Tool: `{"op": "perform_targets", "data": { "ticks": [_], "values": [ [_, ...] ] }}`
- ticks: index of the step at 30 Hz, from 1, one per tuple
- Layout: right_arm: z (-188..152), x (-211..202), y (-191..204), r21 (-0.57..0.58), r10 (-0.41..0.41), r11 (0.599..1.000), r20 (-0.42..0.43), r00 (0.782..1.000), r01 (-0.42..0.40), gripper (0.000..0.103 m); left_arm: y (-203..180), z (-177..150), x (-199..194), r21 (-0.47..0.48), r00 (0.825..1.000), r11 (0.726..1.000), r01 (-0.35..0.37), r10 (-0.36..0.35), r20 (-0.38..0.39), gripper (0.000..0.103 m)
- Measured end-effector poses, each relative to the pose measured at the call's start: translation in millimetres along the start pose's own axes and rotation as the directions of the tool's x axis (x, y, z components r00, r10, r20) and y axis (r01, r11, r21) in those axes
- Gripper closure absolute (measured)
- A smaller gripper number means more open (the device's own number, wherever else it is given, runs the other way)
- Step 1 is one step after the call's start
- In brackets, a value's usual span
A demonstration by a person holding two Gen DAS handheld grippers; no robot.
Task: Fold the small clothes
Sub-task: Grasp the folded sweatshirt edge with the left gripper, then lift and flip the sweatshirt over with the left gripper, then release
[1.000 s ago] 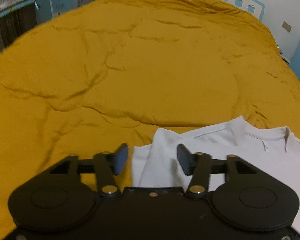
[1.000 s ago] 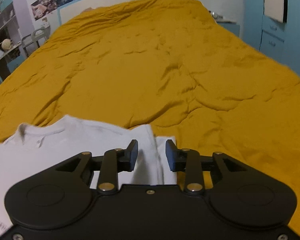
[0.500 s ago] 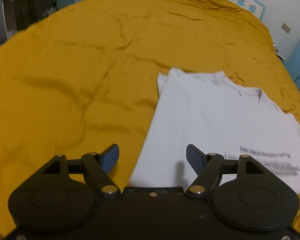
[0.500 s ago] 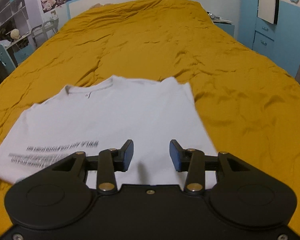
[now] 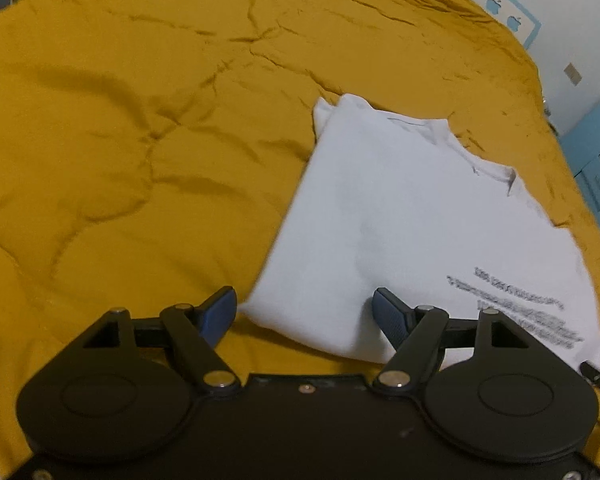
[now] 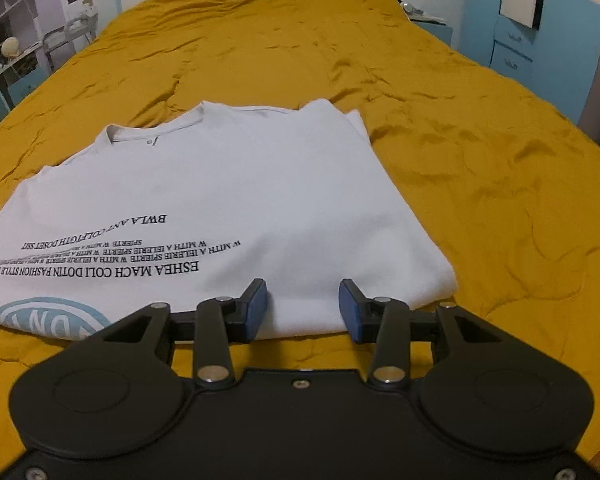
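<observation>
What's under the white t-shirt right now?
The white t-shirt lies flat on the mustard bedspread, which shows all around it. Whatever sits directly beneath the cloth is covered.

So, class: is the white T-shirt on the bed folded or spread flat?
Folded. The white T-shirt lies on the yellow bedspread with a doubled near edge and sleeves tucked under.

A white T-shirt [image 6: 228, 196] lies flat on the mustard bedspread [image 6: 480, 152], sleeves folded in, collar toward the headboard. Black lettering and a pale blue round logo mark its near end.
</observation>
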State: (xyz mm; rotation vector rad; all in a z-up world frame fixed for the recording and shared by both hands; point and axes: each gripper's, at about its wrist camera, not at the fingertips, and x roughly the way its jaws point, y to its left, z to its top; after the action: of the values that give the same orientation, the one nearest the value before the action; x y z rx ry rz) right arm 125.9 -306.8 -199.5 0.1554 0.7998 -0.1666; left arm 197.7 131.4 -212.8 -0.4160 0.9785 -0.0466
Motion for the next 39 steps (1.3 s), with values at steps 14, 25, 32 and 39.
{"op": "perform_targets", "data": {
  "ticks": [14,25,32,39],
  "values": [
    [-2.4,3.5,1.7,-0.018,-0.002,1.0,-0.008,1.0,0.002,0.06,17.2,6.9,4.8,-0.173,0.995,0.98,0.095,-0.094,0.017,0.084],
    [-2.0,5.3,-1.1,-0.015,0.007,1.0,-0.014,1.0,-0.008,0.059,8.6,19.1,-19.5,-0.164,0.987,0.976,0.145,-0.132,0.09,0.095],
    [-2.1,5.0,-3.7,-0.012,0.019,1.0,-0.013,1.0,-0.019,0.058,-25.8,32.3,-38.1,-0.092,0.969,0.972,0.217,-0.203,0.143,0.097],
    [0.8,-2.4,-7.3,-0.012,0.031,0.999,0.004,1.0,-0.031,0.056,-81.9,42.5,-53.4,0.023,0.933,0.947,0.32,-0.319,0.166,0.098]
  ]
}}
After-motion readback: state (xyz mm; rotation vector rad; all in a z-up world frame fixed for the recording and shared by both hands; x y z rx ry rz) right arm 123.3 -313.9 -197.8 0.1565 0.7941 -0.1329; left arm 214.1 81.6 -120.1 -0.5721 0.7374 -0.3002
